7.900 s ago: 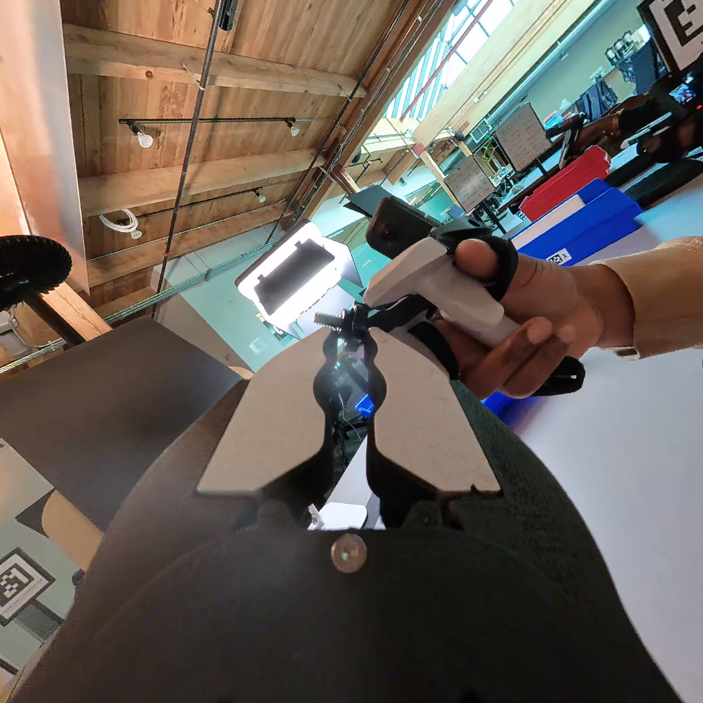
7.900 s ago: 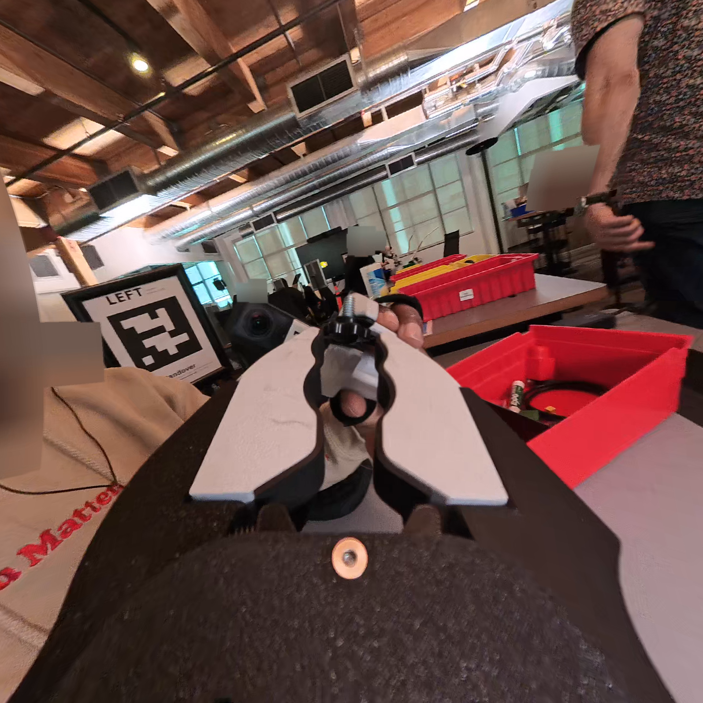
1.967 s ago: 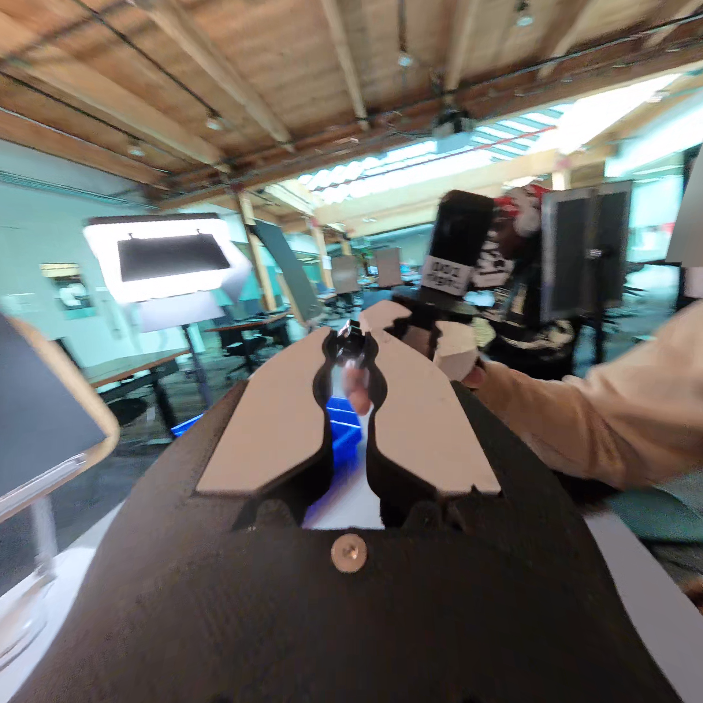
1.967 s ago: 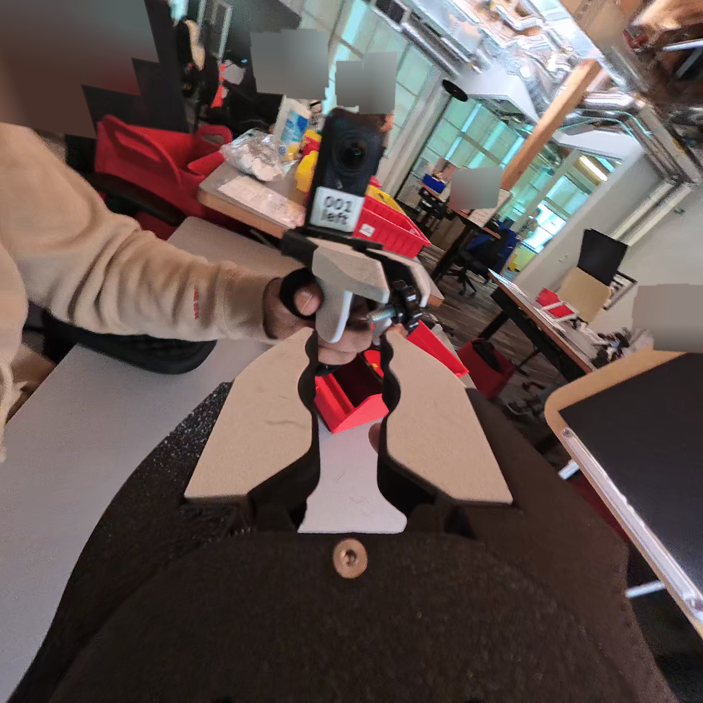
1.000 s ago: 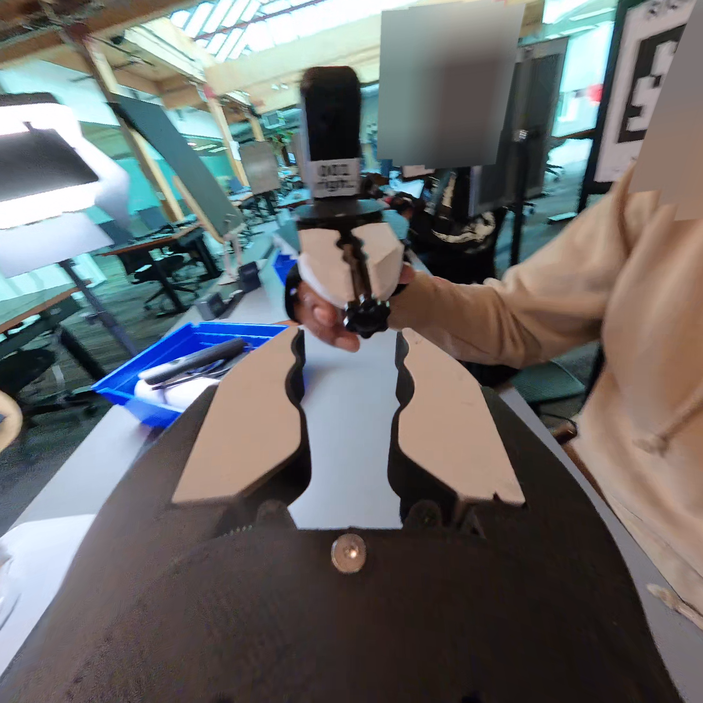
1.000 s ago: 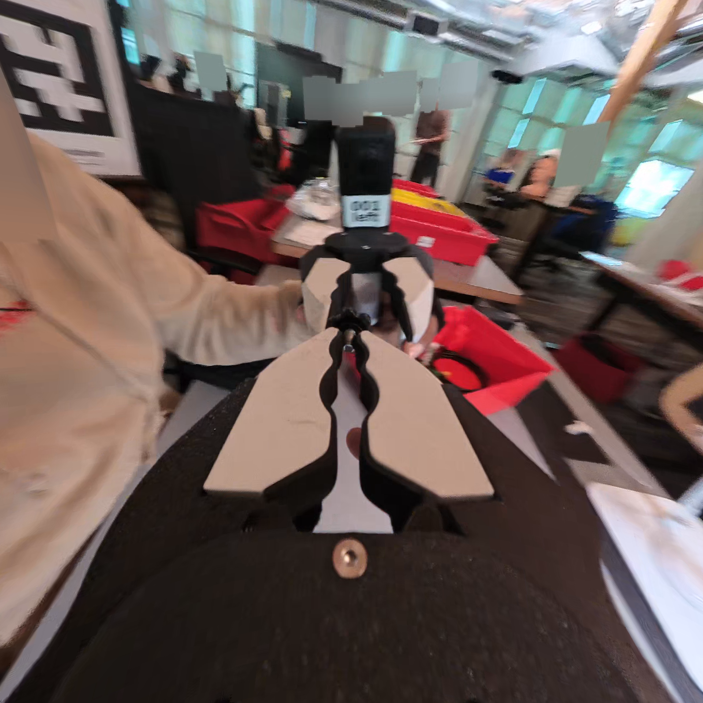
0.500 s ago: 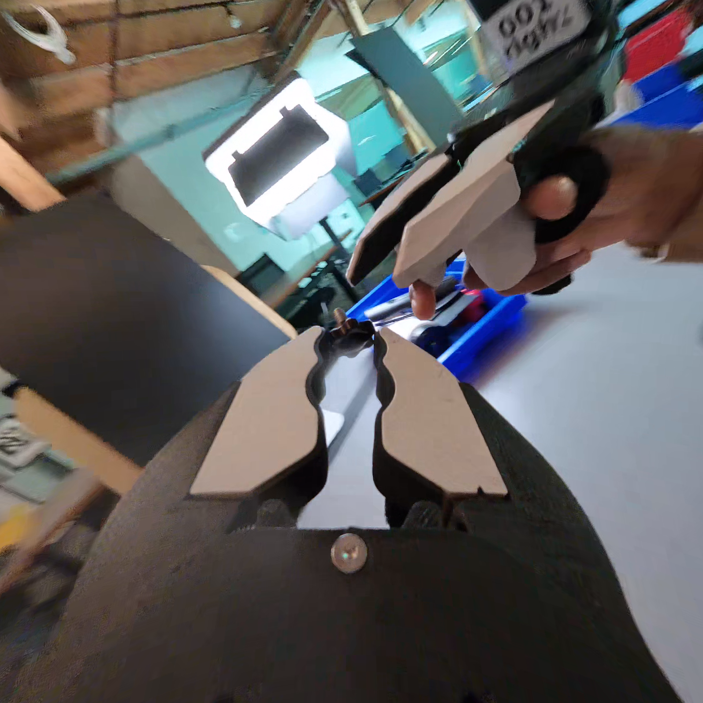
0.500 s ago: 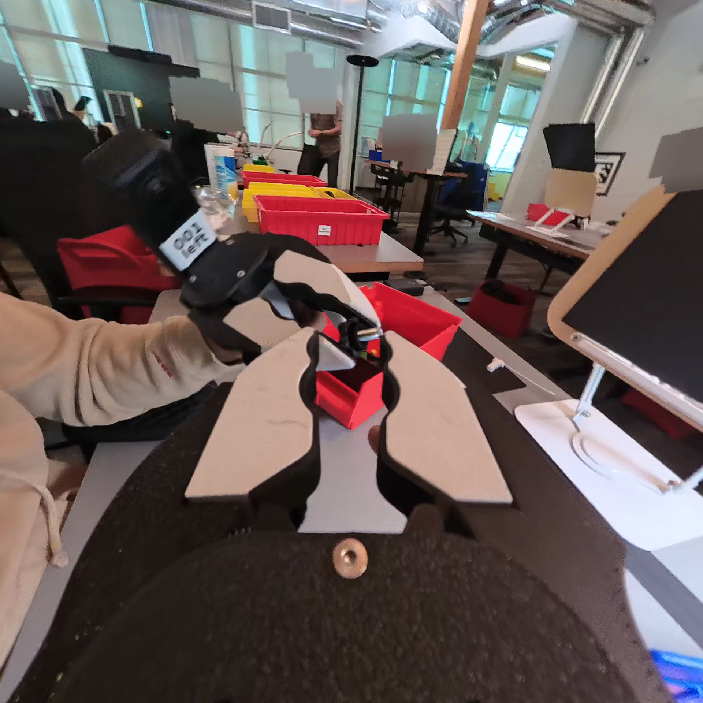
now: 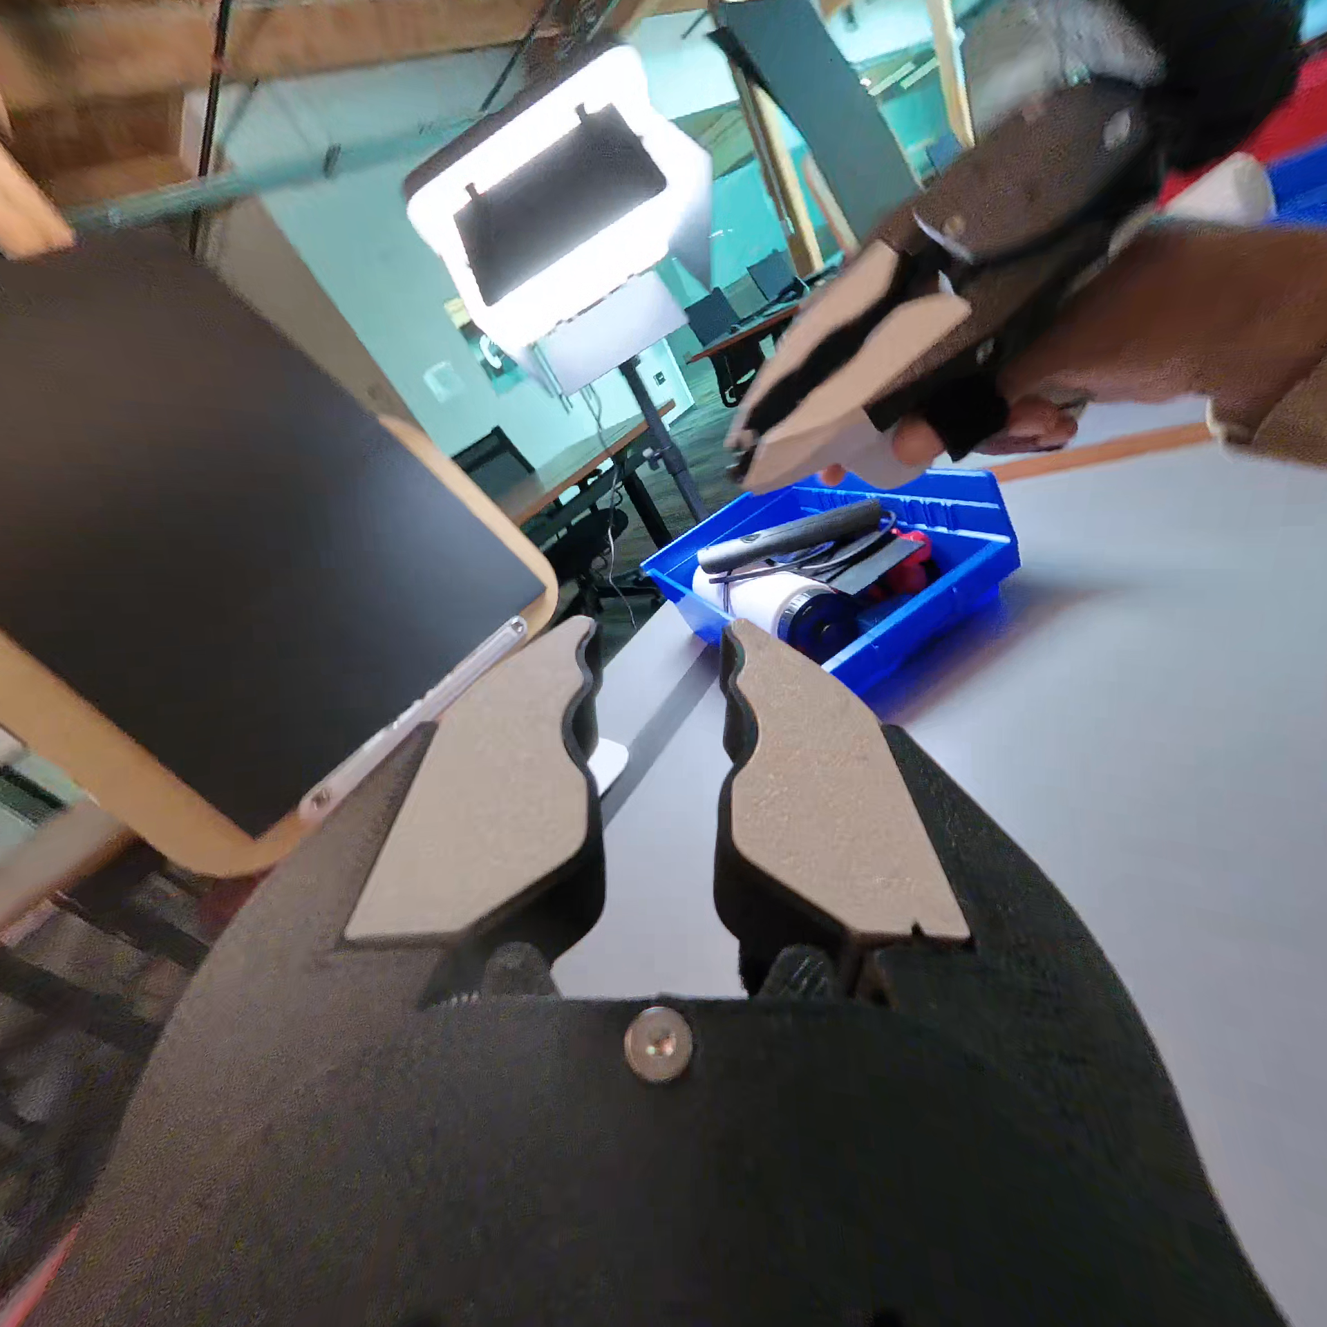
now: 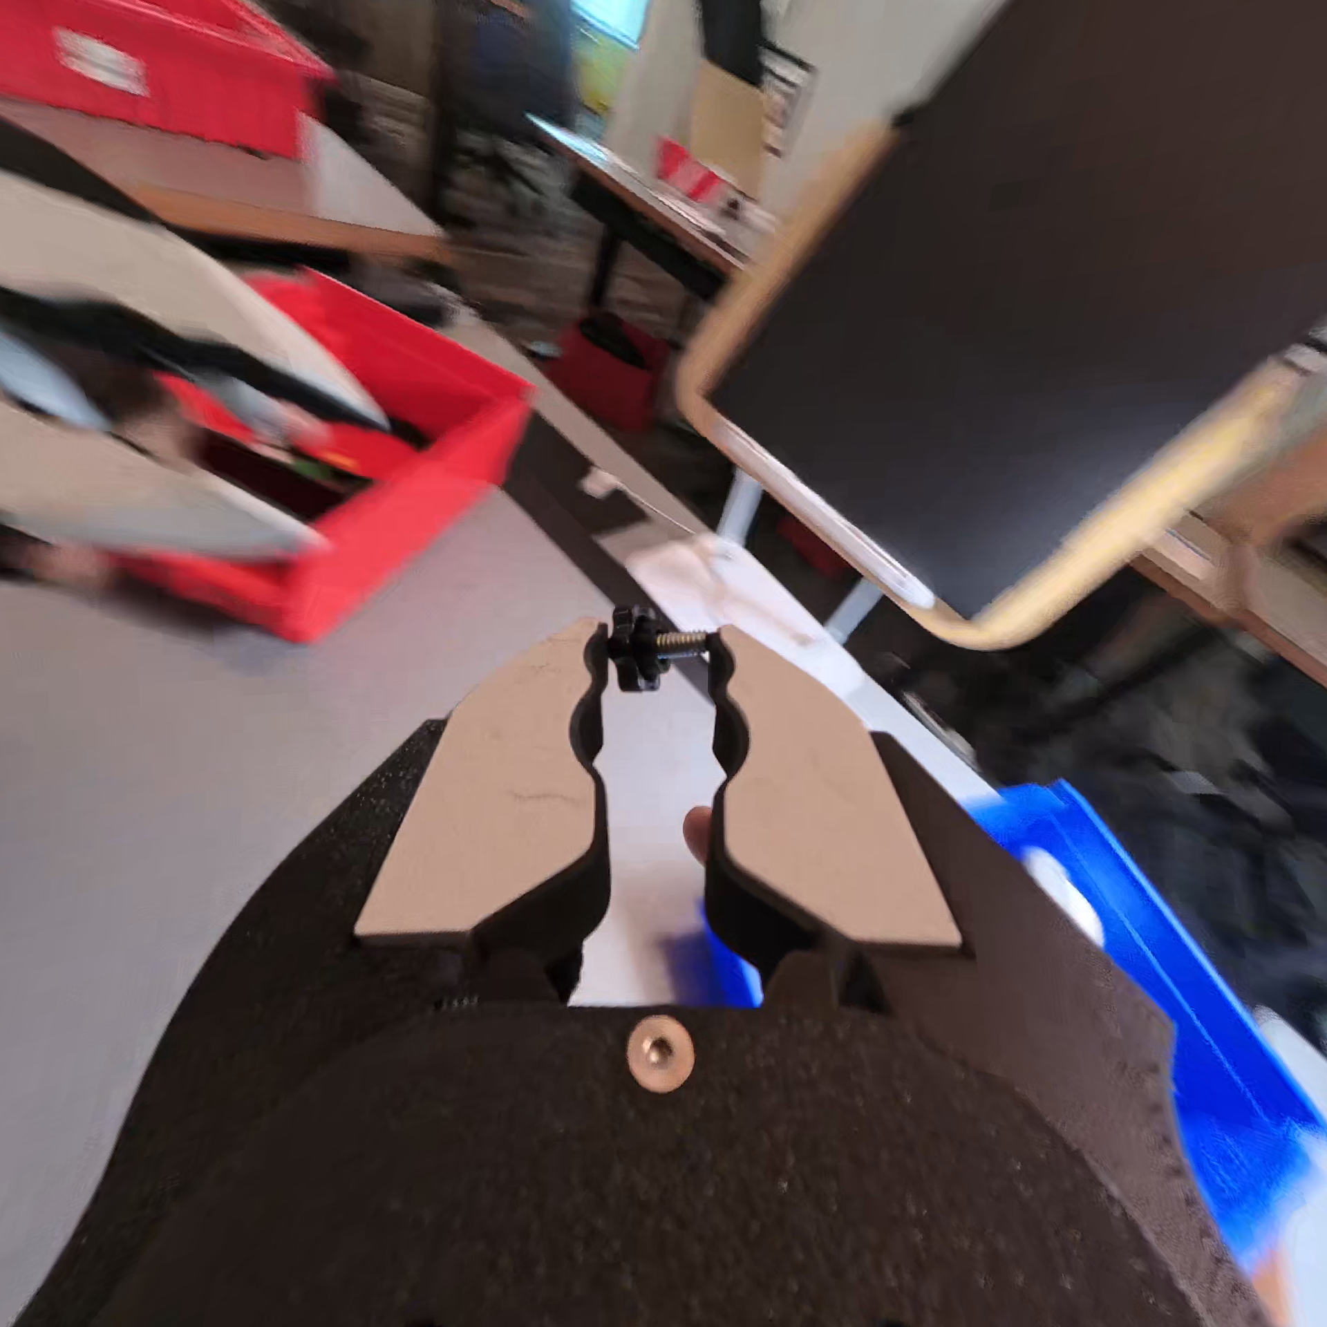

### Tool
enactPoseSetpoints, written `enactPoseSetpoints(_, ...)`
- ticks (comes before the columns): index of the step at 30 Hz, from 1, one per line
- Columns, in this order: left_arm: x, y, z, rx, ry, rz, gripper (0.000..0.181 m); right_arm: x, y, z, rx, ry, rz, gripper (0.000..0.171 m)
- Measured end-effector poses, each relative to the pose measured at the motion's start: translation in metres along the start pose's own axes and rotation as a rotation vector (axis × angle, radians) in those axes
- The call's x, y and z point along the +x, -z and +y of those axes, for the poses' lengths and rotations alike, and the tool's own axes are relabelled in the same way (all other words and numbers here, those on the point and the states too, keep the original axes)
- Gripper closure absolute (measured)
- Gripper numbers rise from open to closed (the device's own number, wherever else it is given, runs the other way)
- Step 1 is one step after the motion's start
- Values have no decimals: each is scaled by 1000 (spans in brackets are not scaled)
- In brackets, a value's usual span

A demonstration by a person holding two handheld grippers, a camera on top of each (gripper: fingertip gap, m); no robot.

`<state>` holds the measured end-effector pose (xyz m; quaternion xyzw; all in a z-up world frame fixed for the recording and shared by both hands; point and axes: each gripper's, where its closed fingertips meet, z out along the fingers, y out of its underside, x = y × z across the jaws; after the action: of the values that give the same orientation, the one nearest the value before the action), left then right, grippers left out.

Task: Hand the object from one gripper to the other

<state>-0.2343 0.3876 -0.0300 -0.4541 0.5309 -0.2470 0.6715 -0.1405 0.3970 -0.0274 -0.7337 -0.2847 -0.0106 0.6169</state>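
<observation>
The right claw (image 10: pixel 655 646) pinches a small black knob screw (image 10: pixel 641 657) crosswise between its 2 fingertips: the star-shaped knob sits against the left tip and the threaded metal shank runs across to the right tip. The claw hangs above the grey tabletop (image 10: pixel 143 718), with a red bin (image 10: pixel 402 503) ahead to the left and a blue bin (image 10: pixel 1149 969) low on the right. A dark panel with a pale wooden rim (image 10: pixel 1041 301) stands tilted beyond the tabletop edge. At the left edge of this view the other claw shows only as a blurred grey and black shape.

The left claw (image 9: pixel 655 632) is spread, nothing between its 2 grey fingers (image 9: pixel 503 790), with bare tabletop seen through the gap. Ahead of it a blue bin (image 9: pixel 955 596) holds a white cylinder (image 9: pixel 754 599) and dark tools. Above that bin, the right claw (image 9: pixel 761 438) appears in a hand (image 9: pixel 1149 316), blurred; the screw cannot be made out there. A lit softbox (image 9: pixel 560 194) stands in the background.
</observation>
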Motion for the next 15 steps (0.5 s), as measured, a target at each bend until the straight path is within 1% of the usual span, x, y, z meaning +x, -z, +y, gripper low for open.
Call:
enactPoseSetpoints(2,-25,6,8,-9,132,-23,149,60,-1,46,-124,-31,189,145)
enactPoseSetpoints(4,-52,16,13,-8,241,-62,150,112,0,101,-264,-72,342,144)
enactPoseSetpoints(7,-85,32,18,6,325,-130,151,154,2,174,-439,-144,440,144)
enactPoseSetpoints(10,-111,46,26,-6,353,-196,151,173,1,209,-513,-174,480,144)
enactPoseSetpoints(12,-125,55,33,-36,358,-239,150,175,4,228,-609,-200,468,144)
enactPoseSetpoints(14,-139,65,43,-85,360,-278,148,178,8,234,-644,-202,491,143)
enactPoseSetpoints(15,-146,70,48,-111,362,-296,147,179,11,232,-646,-200,499,137)
